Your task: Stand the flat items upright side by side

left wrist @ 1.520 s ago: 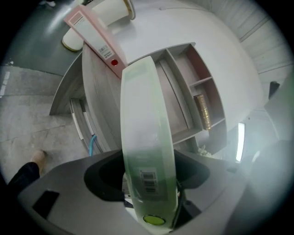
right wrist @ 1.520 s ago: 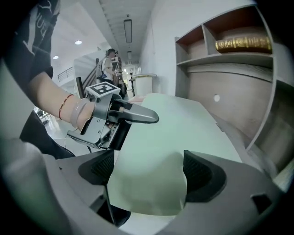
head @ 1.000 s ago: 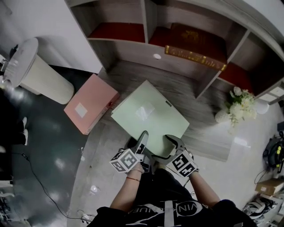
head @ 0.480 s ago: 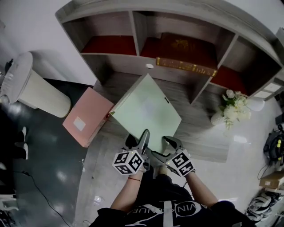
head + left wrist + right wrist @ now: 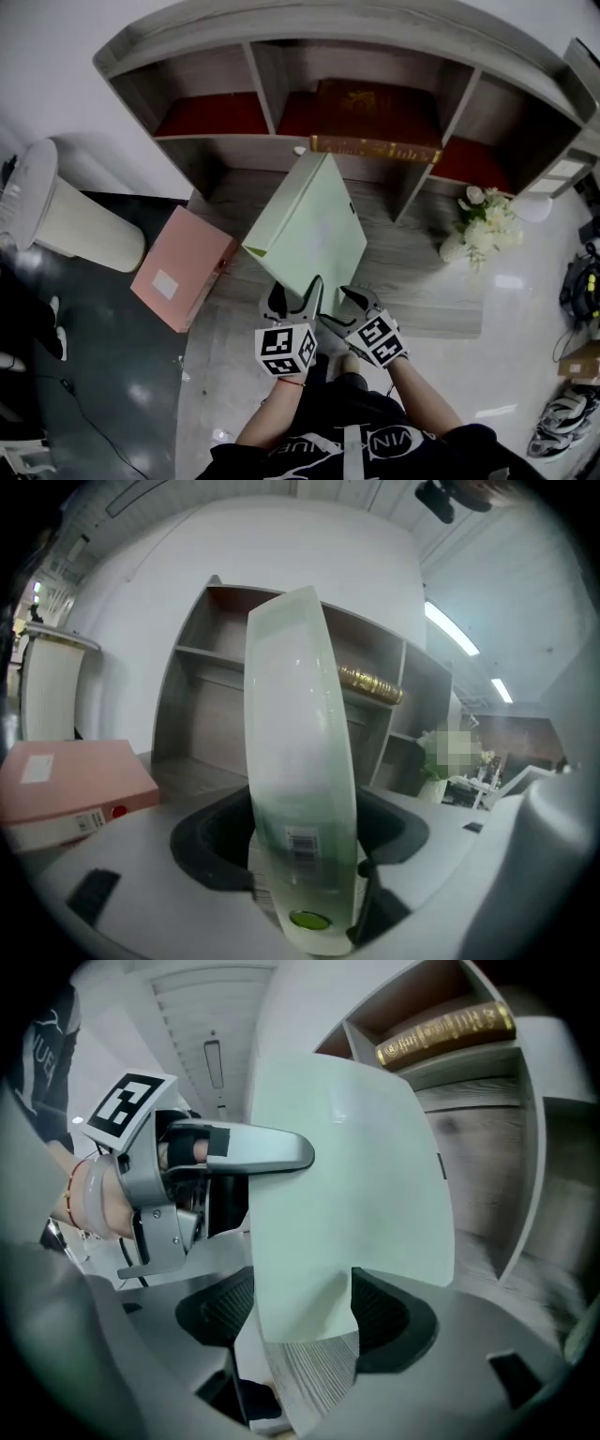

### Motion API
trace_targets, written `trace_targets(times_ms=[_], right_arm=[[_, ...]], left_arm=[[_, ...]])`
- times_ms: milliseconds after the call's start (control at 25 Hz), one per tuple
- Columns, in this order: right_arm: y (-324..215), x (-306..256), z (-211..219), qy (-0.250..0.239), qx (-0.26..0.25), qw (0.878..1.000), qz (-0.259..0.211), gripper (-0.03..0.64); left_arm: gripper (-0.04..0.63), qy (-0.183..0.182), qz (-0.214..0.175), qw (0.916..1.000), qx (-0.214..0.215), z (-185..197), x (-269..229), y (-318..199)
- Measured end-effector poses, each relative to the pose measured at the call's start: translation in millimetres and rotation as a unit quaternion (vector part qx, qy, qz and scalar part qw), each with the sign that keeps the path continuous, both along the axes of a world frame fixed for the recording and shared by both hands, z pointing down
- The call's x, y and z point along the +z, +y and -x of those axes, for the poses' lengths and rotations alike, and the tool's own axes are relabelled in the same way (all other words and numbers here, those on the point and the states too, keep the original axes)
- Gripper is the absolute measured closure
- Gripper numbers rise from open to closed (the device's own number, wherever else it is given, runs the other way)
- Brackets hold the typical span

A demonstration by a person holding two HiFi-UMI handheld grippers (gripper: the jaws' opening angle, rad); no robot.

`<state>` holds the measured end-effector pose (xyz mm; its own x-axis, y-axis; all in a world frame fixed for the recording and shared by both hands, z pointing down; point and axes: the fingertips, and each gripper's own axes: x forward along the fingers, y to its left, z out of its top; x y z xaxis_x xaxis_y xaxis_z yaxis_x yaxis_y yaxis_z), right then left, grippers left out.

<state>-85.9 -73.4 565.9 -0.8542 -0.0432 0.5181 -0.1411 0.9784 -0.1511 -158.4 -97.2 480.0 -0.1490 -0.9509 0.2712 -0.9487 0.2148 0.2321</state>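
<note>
A pale green book (image 5: 314, 234) is held tilted up on its edge in front of the shelf unit (image 5: 225, 150), its far end near the middle compartment. My left gripper (image 5: 292, 298) is shut on its near spine (image 5: 300, 761), the jaws either side of the barcode label. At the near corner, my right gripper (image 5: 342, 309) has just been closing its jaws, and the book's cover and page edges (image 5: 347, 1194) sit pressed between the pads (image 5: 394, 1307). A pink folder (image 5: 183, 267) lies flat at the left. A brown book with a gilt edge (image 5: 375, 112) lies flat in the middle compartment.
A white bin (image 5: 66, 220) stands at the far left on the dark floor. White flowers (image 5: 483, 225) stand at the right beside the shelf. The left compartment (image 5: 202, 112) and right compartment (image 5: 478, 155) have red floors with nothing showing on them.
The green book has swung up from lying flat to nearly on edge and moved toward the shelf. Both grippers rose with it, the left one rolling; the right jaws narrowed onto the corner.
</note>
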Motion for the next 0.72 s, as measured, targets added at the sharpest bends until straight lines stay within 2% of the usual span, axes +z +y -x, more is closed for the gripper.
trace_targets(times_ms=[120, 360, 600, 720], right_arm=[[-14, 6, -4, 0.006, 0.021, 1.0, 0.002, 0.298], [-41, 15, -15, 0.014, 0.073, 0.997, 0.011, 0.305], [-67, 26, -38, 0.018, 0.14, 0.99, 0.026, 0.34], [-78, 27, -47, 0.011, 0.172, 0.984, 0.034, 0.353]], left_arm=[[0.281, -0.023, 0.01, 0.9996, 0.017, -11, -1, -14], [0.281, -0.032, 0.029, 0.998, 0.047, -28, 1, -39], [0.287, -0.034, 0.029, 0.9929, 0.11, -61, 3, -61], [0.287, -0.022, 0.034, 0.9903, 0.133, -71, 8, -71]])
